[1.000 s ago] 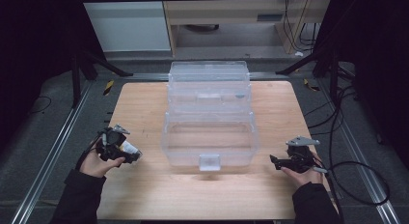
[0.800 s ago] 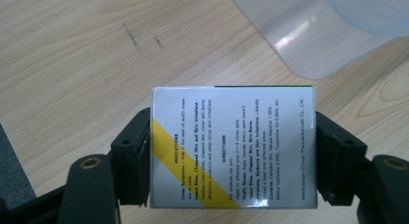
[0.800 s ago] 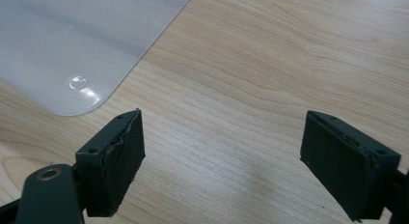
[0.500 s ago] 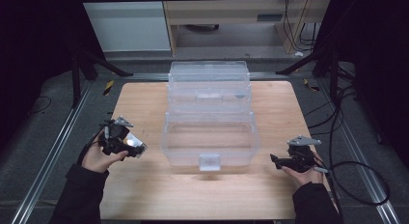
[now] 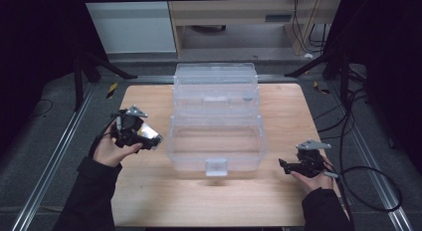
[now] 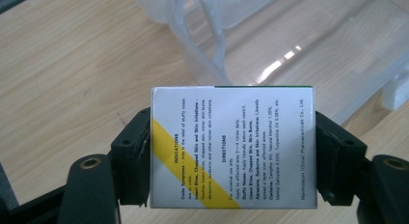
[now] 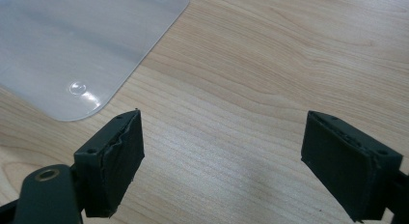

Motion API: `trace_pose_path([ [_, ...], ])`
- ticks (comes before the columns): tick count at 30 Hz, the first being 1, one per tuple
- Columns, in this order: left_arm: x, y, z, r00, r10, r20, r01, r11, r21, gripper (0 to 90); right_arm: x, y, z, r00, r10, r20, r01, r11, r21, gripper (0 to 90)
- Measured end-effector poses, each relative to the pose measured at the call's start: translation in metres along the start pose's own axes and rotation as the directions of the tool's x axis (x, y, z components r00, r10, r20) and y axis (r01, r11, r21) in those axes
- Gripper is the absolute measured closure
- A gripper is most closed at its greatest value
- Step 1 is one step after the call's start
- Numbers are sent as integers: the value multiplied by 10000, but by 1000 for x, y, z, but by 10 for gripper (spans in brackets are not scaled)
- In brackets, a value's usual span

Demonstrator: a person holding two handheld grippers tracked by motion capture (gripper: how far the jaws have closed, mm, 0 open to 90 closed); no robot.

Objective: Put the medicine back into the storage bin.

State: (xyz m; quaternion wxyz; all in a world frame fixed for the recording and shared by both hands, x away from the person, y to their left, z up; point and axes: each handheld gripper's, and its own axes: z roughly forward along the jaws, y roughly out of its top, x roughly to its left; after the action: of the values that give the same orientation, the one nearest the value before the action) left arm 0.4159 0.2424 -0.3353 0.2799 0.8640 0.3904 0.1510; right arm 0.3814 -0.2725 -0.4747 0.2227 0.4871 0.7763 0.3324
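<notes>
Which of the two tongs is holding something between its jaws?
The left tongs: its jaws clamp a small printed box beside the clear container. The right tongs stand open over bare table.

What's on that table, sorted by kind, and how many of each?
Clear plastic box: 1
Small printed carton, held in the left gripper: 1
Hand-held grippers, counting the empty right gripper: 2
Total: 4

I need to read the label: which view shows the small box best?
The left gripper view: the box faces the camera, print legible, clamped between the fingers. The high view shows it small and glary beside the clear bin.
</notes>
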Motion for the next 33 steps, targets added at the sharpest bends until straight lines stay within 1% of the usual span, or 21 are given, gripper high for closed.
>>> trace_pose_path([
  [3,-3,9,0,9999,149,-8,-149,9999,-26,289,0,0,0,10000,6,-5,-6,10000,11,153],
  [6,-6,17,-1,9998,168,56,-167,9997,-166,289,0,0,0,10000,15,-5,-15,10000,16,153],
  [9,-10,25,0,9994,311,123,-309,9994,-157,289,0,0,1,10000,1,-6,-1,10000,27,152],
  [13,-17,33,5,9986,443,284,-437,9988,-238,289,0,0,0,10000,-25,-23,25,10000,8,152],
  [18,-25,42,15,9972,625,419,-618,9979,-167,289,0,0,0,10000,-31,-15,31,10000,1,152],
  [22,-28,46,22,9970,617,476,-613,9981,-108,289,1,0,1,10000,-60,-59,60,10000,39,152],
  [26,-33,49,28,9959,718,557,-717,9974,-50,289,1,0,1,10000,-68,-43,69,10000,36,152],
  [30,-39,51,36,9947,869,557,-877,9961,118,289,1,0,1,10000,-67,-70,67,9999,80,152],
  [33,-43,52,43,9937,981,538,-1002,9943,376,289,1,0,1,9999,-84,-59,85,9999,81,152],
])
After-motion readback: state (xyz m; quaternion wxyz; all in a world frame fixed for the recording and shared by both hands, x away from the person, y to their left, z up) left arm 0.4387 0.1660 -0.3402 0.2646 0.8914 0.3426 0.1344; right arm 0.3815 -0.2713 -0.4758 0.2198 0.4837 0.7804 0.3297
